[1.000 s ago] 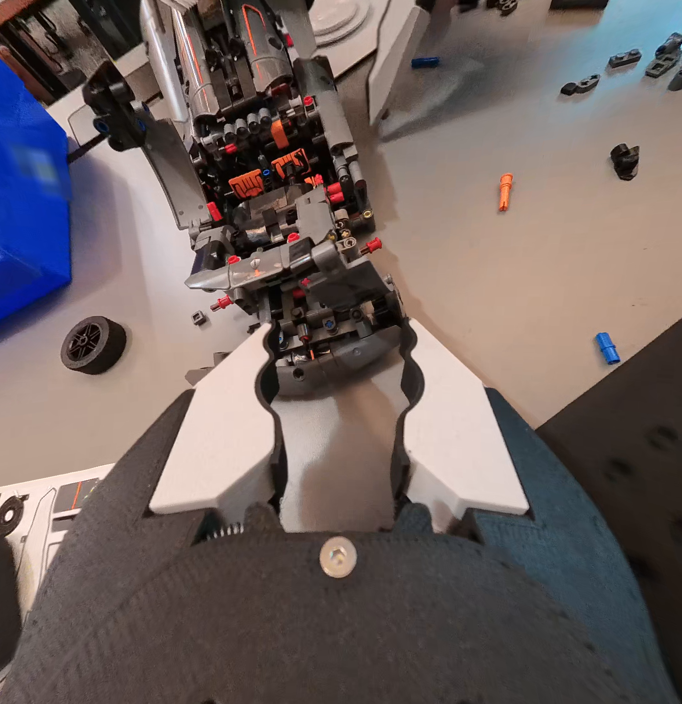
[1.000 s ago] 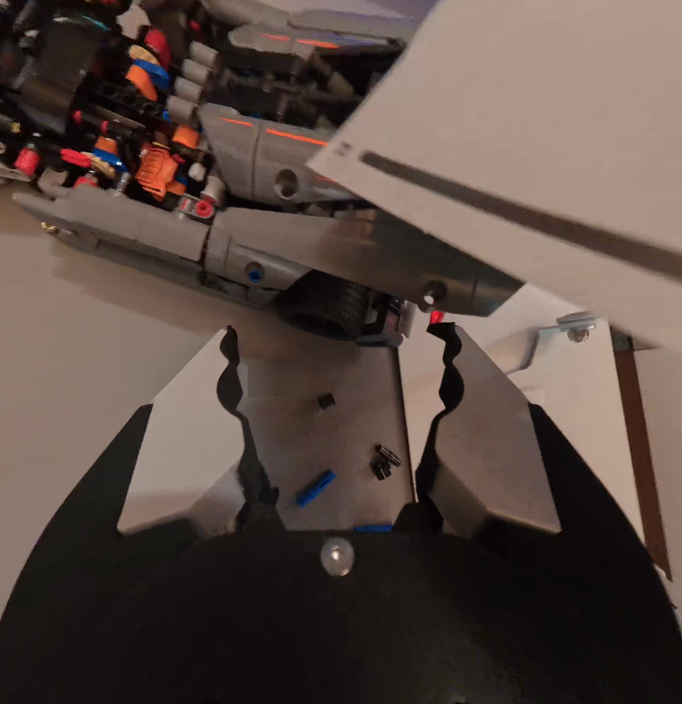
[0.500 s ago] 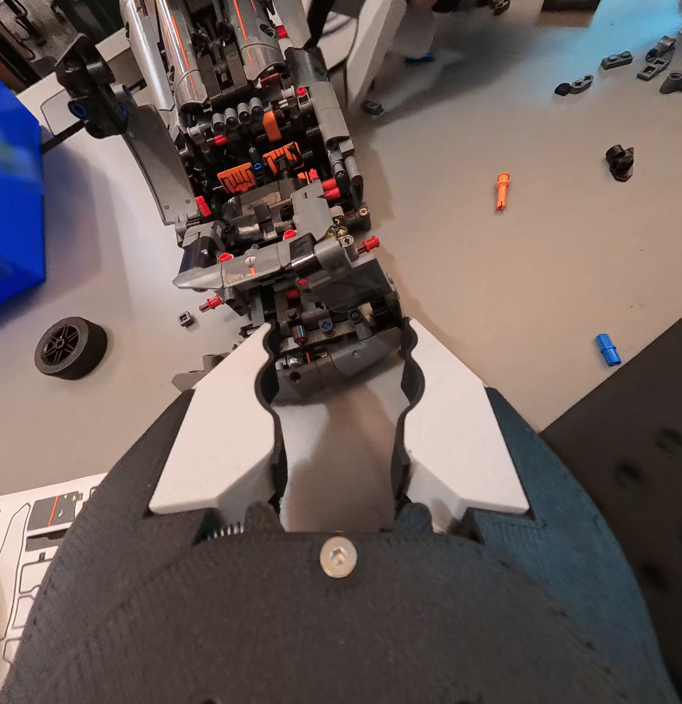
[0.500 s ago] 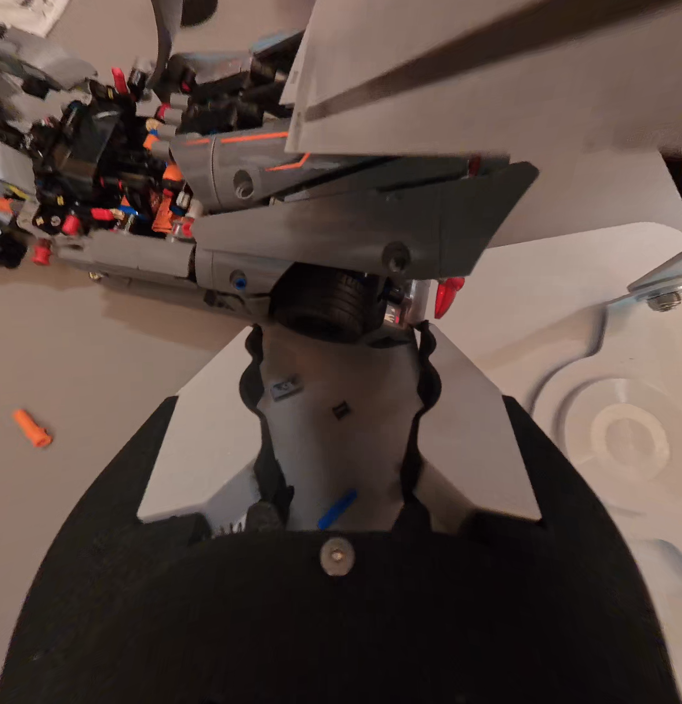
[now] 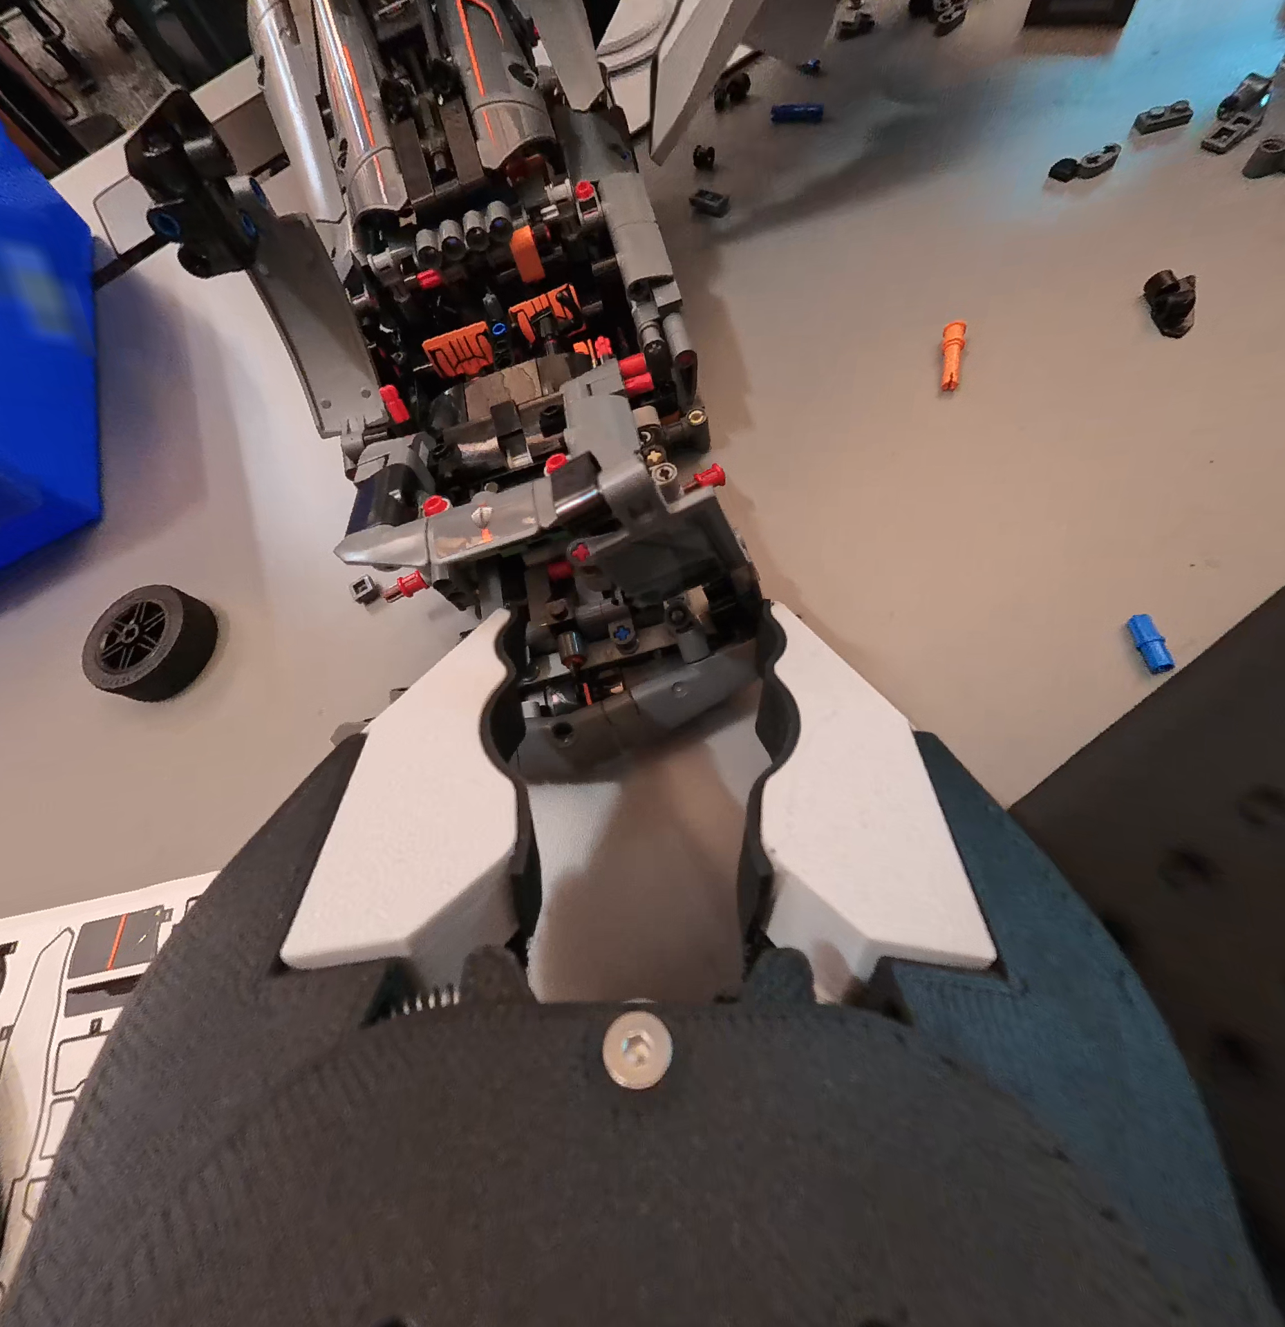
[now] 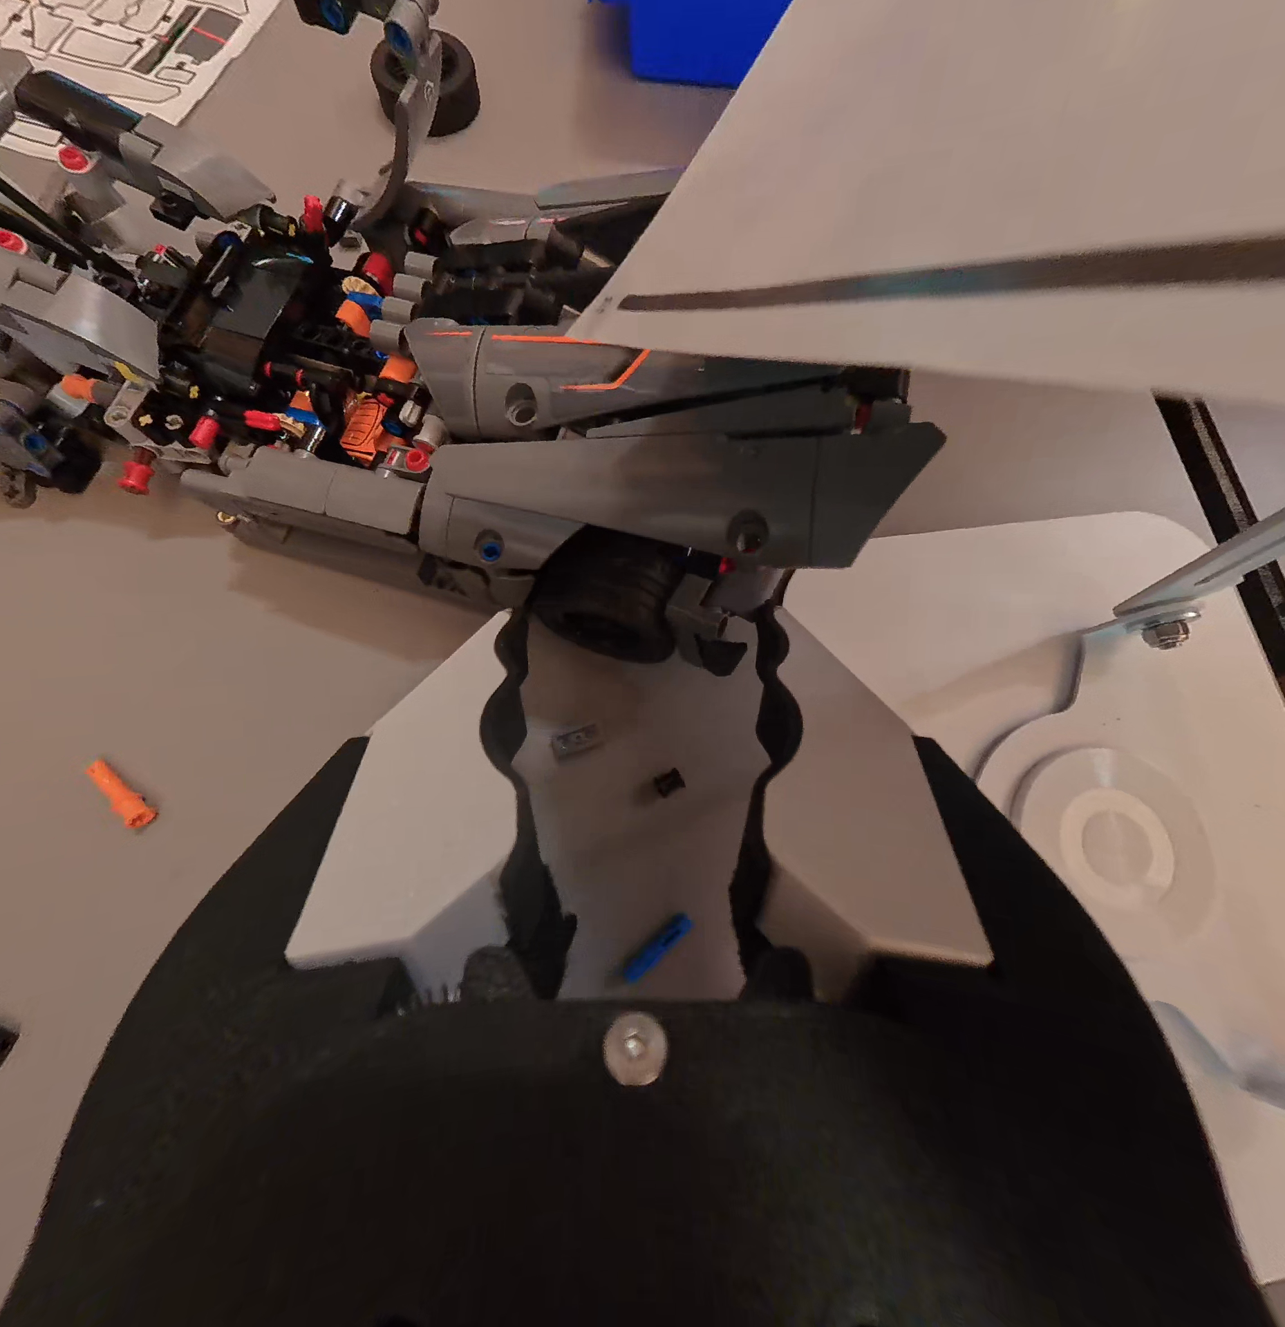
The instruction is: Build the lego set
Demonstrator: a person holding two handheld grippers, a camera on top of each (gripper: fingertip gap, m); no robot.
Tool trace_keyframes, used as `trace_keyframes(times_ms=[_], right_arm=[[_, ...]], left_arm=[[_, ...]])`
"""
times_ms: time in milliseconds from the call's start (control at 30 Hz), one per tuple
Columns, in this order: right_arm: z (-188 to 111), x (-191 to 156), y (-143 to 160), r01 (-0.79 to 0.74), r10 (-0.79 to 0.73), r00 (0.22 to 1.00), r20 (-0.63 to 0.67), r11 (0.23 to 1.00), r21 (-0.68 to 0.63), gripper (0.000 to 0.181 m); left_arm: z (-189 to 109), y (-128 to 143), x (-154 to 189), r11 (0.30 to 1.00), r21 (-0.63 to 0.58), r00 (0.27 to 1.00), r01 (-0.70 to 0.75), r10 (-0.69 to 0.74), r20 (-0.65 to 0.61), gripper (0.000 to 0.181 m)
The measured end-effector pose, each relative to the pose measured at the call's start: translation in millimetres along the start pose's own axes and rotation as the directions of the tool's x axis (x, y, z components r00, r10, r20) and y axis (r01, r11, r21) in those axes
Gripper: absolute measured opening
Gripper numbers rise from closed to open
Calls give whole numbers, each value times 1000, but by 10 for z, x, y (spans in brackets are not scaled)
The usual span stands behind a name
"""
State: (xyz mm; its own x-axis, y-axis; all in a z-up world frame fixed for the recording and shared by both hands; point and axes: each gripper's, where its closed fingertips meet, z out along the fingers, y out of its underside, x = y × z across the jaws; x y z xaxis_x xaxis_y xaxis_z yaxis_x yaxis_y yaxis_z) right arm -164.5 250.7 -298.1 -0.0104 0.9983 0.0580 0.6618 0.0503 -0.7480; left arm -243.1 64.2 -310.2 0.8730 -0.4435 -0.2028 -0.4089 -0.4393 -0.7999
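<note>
The grey, half-built lego car (image 5: 510, 402) lies on the grey table (image 5: 948, 546) and serves as the landmark. Far left of it in the left wrist view stands a blue bin (image 5: 29, 359), and a loose black wheel (image 5: 147, 652) lies near its front left corner. The left gripper (image 5: 636, 675) has its fingers spread to either side of the car's front end, the dark pads at or just beside the bumper; whether they press it cannot be told. Right of the car lie an orange pin (image 5: 953, 355) and, nearer the table edge, a blue pin (image 5: 1149, 643).

In the right wrist view, the right gripper (image 6: 636, 646) reaches the car's rear wheel (image 6: 610, 610), which sits between its fingertips; a firm grasp cannot be confirmed. A small blue piece (image 6: 657, 946) lies on the table between its fingers.
</note>
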Motion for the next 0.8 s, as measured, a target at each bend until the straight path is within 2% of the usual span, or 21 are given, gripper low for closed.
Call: trace_keyframes(times_ms=[133, 267, 367, 600, 667, 733, 800], right_arm=[[-46, -12, -50, -7, 6, 1000, 19, 999, 39, 55], [-32, 42, 95, -26, 27, 999, 17, 999, -43, 54], [-115, 48, 103, -1, 2, 1000, 19, 998, -64, 47], [-145, -275, -90, 16, -12, 989, 145, 1000, -24, 40], [-90, -234, -111, 60, -59, 994, 89, 998, -7, 40], [-48, -249, -151, 135, -136, 989, 49, 991, 25, 49], [36, -215, -83, 182, -182, 983, 0, 983, -14, 54]], left_arm=[[-7, 2, 1, 1000, 1, 1000, -6, 6, 0, 60], [-4, 0, -33, 1000, 1, 1000, -7, 7, 22, 54], [-3, -1, -39, 1000, 0, 1000, -4, 4, 21, 53], [-58, -9, 19, 1000, -6, 1000, 19, -19, -20, 56], [-71, -8, 42, 1000, -5, 999, 27, -27, -34, 57], [-74, -22, 65, 999, 0, 999, 33, -33, -43, 57], [-59, -18, 74, 1000, -7, 999, 23, -23, -41, 57]])
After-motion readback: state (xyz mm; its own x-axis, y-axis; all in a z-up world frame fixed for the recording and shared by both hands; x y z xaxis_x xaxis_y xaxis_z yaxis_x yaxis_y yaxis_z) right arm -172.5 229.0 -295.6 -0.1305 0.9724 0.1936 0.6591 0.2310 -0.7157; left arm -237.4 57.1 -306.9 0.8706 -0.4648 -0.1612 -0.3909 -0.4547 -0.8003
